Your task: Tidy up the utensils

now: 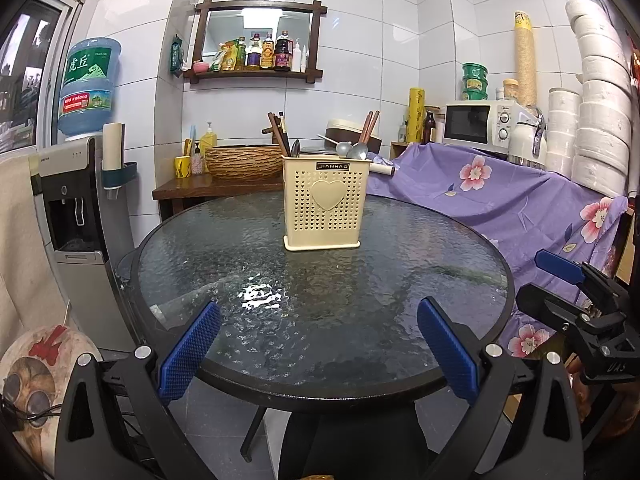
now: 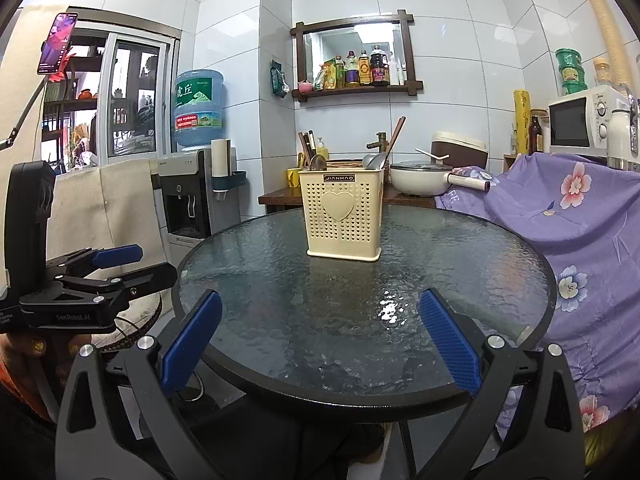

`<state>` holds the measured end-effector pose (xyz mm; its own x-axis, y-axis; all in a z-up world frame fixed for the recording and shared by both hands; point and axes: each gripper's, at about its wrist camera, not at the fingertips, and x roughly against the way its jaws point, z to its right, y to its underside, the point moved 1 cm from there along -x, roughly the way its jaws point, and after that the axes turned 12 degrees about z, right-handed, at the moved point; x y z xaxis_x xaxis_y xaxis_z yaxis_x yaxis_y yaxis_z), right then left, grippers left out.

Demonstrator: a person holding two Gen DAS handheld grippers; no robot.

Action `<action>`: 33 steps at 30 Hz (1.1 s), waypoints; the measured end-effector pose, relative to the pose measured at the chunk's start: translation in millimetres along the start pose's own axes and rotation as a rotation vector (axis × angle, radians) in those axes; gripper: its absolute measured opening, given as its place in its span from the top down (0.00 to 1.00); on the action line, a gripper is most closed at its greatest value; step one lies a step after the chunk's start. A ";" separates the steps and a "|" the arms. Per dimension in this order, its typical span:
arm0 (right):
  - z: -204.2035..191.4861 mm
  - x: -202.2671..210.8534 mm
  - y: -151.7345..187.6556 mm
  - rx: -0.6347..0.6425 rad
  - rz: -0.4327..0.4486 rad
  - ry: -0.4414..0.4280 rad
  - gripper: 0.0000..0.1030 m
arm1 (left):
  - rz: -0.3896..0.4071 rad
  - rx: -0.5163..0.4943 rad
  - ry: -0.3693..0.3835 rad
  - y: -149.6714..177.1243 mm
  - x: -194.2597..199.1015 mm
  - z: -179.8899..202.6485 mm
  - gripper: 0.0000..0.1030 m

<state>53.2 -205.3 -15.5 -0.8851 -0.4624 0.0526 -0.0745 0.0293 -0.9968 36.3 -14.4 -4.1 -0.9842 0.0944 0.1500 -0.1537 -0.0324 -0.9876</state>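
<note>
A cream perforated utensil holder (image 1: 326,202) (image 2: 343,216) with a heart on its front stands upright on the far half of the round glass table (image 1: 320,320) (image 2: 320,300). Brown chopsticks (image 1: 280,136) (image 2: 306,146) and metal spoons (image 1: 356,151) (image 2: 374,160) stick out of its top. My left gripper (image 1: 320,344) is open over the table's near edge, with nothing between its blue pads. My right gripper (image 2: 320,344) is open too, empty, at the near edge. Each gripper shows in the other's view, the right gripper (image 1: 576,280) at the right, the left gripper (image 2: 116,264) at the left.
A purple flowered cloth (image 1: 500,208) (image 2: 560,216) covers furniture right of the table. A water dispenser (image 1: 76,200) (image 2: 188,200) stands at the left. Behind the table, a wooden counter (image 1: 188,188) carries a woven basket, cups, a white pot (image 2: 416,180) and a cooker. A microwave (image 1: 476,124) sits at the right.
</note>
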 end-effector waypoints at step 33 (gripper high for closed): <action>-0.8 -1.1 -2.2 0.000 -0.009 0.000 0.05 | -0.002 0.006 -0.001 -1.3 -1.1 -0.8 0.06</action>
<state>54.0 -204.2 -13.3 -0.8844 -0.4626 0.0619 -0.0828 0.0250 -0.9962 37.6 -13.7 -3.1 -0.9838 0.0939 0.1524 -0.1566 -0.0382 -0.9869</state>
